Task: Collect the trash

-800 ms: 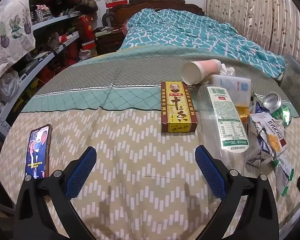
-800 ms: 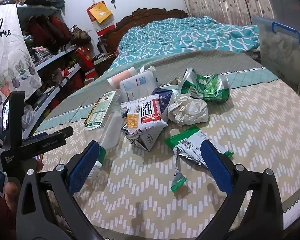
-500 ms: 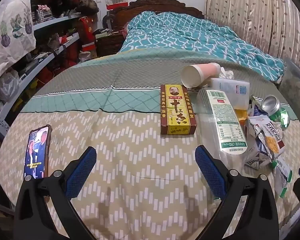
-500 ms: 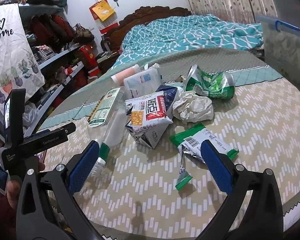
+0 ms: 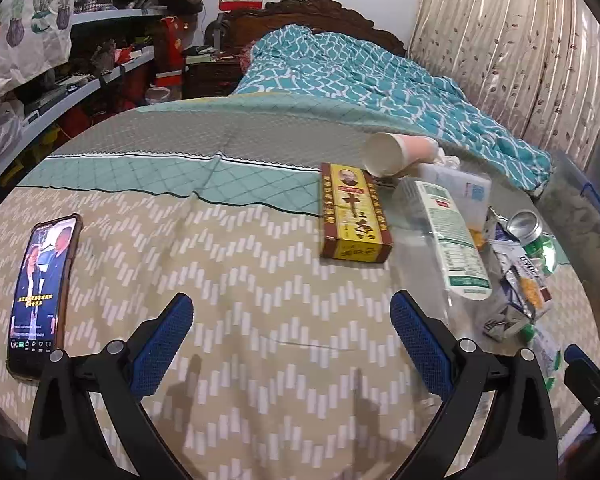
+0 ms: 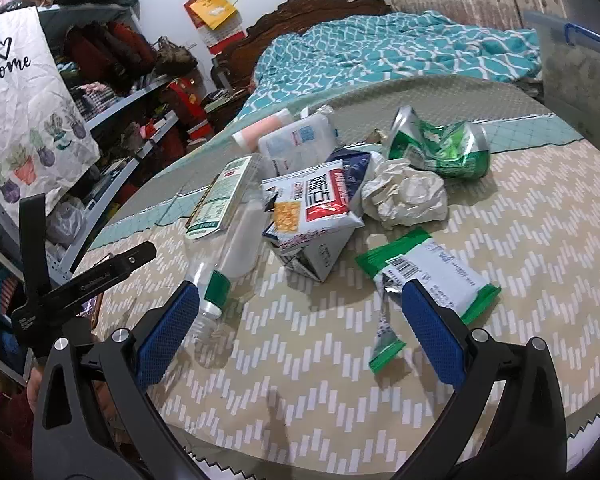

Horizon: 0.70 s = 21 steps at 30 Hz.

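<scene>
Trash lies on a round table with a beige zigzag cloth (image 5: 240,264). In the left wrist view: a yellow box (image 5: 352,216), a paper cup (image 5: 392,154) on its side, a clear plastic bottle (image 5: 444,240), a crushed green can (image 5: 534,240). My left gripper (image 5: 288,336) is open and empty, short of the box. In the right wrist view: the bottle (image 6: 228,220), a snack bag on a crushed carton (image 6: 312,208), crumpled paper (image 6: 406,196), the green can (image 6: 440,144), a green wrapper (image 6: 432,272). My right gripper (image 6: 300,328) is open and empty, just before the carton.
A phone (image 5: 40,296) with a lit screen lies at the table's left edge. A bed with a teal quilt (image 5: 360,76) stands behind the table. Cluttered shelves (image 6: 112,108) run along the left. A clear storage bin (image 6: 576,64) stands at the right.
Both grippers have drifted slightly; the trash sits a little nearer and lower in the right wrist view. Nothing was grasped or moved.
</scene>
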Each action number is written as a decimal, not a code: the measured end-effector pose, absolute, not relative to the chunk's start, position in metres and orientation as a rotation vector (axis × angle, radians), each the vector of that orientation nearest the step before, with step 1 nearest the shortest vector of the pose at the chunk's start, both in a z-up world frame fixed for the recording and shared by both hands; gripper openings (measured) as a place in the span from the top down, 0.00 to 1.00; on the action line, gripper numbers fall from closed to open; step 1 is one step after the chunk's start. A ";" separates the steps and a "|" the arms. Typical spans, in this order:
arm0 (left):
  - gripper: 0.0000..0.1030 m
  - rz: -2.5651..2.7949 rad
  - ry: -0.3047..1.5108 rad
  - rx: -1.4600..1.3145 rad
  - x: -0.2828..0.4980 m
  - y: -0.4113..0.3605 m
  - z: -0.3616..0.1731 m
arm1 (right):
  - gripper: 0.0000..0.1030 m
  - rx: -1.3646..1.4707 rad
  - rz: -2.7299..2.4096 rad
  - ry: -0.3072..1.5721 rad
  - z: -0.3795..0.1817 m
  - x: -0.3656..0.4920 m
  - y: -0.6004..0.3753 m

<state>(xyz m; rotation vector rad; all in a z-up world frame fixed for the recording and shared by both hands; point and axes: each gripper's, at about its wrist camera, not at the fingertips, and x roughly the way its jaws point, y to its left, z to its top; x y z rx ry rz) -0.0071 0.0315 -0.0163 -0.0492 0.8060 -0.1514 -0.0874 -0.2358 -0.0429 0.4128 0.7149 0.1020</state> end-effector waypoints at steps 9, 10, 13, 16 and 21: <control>0.08 -0.139 0.865 -0.064 -0.004 0.042 -0.035 | 0.03 0.443 0.118 0.745 -0.050 -0.082 -0.236; 0.08 -0.145 0.888 -0.083 -0.002 0.045 -0.038 | 0.03 0.444 0.119 0.742 -0.049 -0.082 -0.236; 0.08 -0.160 0.952 -0.153 0.004 0.054 -0.049 | 0.03 0.433 0.125 0.724 -0.046 -0.084 -0.236; 0.08 -0.178 0.937 -0.205 0.002 0.061 -0.048 | 0.17 0.411 0.127 0.696 -0.041 -0.086 -0.236; 0.26 -0.233 0.905 -0.203 -0.005 0.059 -0.032 | 0.57 0.400 0.062 0.664 -0.034 -0.090 -0.255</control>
